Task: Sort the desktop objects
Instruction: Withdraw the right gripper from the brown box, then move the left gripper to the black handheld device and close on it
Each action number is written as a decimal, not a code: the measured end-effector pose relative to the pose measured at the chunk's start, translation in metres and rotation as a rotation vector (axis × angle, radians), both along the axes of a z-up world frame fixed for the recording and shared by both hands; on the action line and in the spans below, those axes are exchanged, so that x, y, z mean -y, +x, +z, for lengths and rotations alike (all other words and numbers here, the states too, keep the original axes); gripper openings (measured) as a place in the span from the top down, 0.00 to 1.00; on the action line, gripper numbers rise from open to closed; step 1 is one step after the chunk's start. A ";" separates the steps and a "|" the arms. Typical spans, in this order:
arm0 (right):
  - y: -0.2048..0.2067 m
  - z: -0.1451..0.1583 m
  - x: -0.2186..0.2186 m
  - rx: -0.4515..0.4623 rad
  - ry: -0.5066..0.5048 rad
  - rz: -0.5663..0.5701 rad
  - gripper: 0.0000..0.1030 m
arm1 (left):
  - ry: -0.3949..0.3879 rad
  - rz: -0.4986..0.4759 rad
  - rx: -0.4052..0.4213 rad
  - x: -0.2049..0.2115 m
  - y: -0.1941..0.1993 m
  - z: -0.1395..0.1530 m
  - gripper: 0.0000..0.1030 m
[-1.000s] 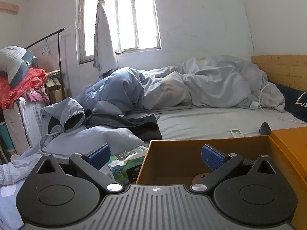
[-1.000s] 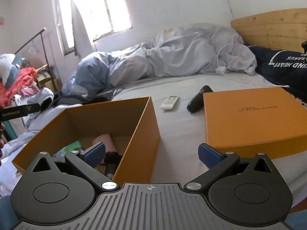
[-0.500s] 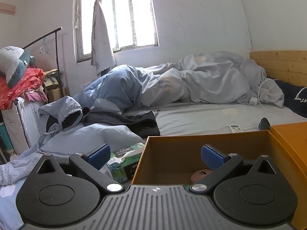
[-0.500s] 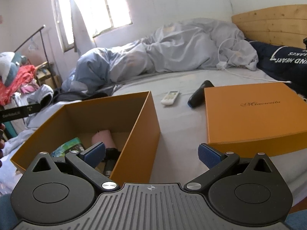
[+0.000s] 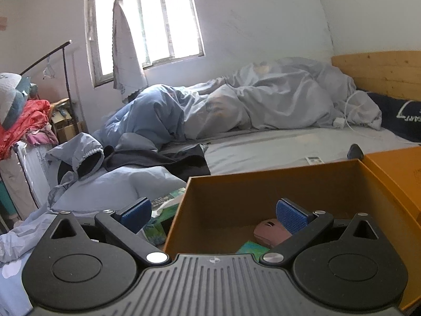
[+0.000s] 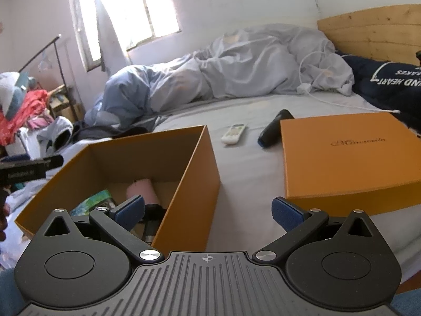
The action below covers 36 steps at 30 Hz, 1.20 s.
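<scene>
An open orange box (image 6: 200,163) sits on the bed; it also shows in the left wrist view (image 5: 263,184). Inside lie a pink object (image 6: 143,191), a green packet (image 6: 92,201) and a dark item. In the left wrist view the pink object (image 5: 268,233) and green packet (image 5: 252,247) show on the box floor. A green tissue pack (image 5: 163,205) lies left of the box. My left gripper (image 5: 213,214) is open and empty over the box's near left corner. My right gripper (image 6: 208,210) is open and empty above the box's right wall. The left gripper's edge (image 6: 29,169) shows at far left.
The orange box lid (image 6: 350,155) lies on the bed at right. A white remote (image 6: 234,133) and a dark case (image 6: 273,129) lie behind the box. A heaped grey duvet (image 6: 250,63), a white charger cable (image 6: 315,89), clothes (image 5: 131,158) and a wooden headboard (image 6: 368,31) surround them.
Both grippers have moved forward and tipped down a little toward the box, so more of its inside shows. Both stay open and empty.
</scene>
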State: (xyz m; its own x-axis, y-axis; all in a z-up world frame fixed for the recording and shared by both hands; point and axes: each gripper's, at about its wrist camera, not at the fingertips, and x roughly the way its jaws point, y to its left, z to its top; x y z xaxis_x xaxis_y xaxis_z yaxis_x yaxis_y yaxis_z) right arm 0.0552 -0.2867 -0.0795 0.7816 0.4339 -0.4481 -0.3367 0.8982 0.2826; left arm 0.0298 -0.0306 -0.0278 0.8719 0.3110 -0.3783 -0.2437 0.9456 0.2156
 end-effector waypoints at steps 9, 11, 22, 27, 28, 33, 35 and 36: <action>0.006 0.007 0.021 -0.013 0.072 -0.051 0.00 | -0.016 -0.061 -0.058 0.023 0.001 0.000 0.00; 0.008 0.008 0.029 -0.025 0.101 -0.072 0.00 | -0.040 -0.069 -0.073 0.027 0.004 -0.002 0.00; 0.027 0.001 0.087 -0.111 0.347 -0.226 0.00 | -0.140 -0.222 -0.143 0.061 0.068 0.008 0.00; 0.031 -0.005 0.094 -0.121 0.370 -0.256 0.00 | -0.128 -0.321 -0.128 0.085 0.106 0.022 0.00; 0.032 -0.006 0.095 -0.121 0.373 -0.256 0.00 | -0.128 -0.337 -0.128 0.090 0.114 0.023 0.00; 0.035 -0.007 0.100 -0.121 0.401 -0.253 0.00 | -0.151 -0.413 -0.160 0.113 0.157 0.026 0.00; 0.037 -0.007 0.103 -0.126 0.421 -0.257 0.00 | -0.169 -0.445 -0.183 0.123 0.173 0.026 0.00; 0.039 -0.007 0.105 -0.132 0.430 -0.260 0.00 | -0.179 -0.460 -0.193 0.127 0.181 0.027 0.00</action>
State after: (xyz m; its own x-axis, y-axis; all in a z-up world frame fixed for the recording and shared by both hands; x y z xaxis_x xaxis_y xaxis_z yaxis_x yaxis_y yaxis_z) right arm 0.0938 -0.3912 -0.0863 0.8370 0.3993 -0.3742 -0.0544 0.7411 0.6692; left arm 0.2110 -0.1577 -0.0005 0.8122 -0.1715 -0.5576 0.2333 0.9715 0.0411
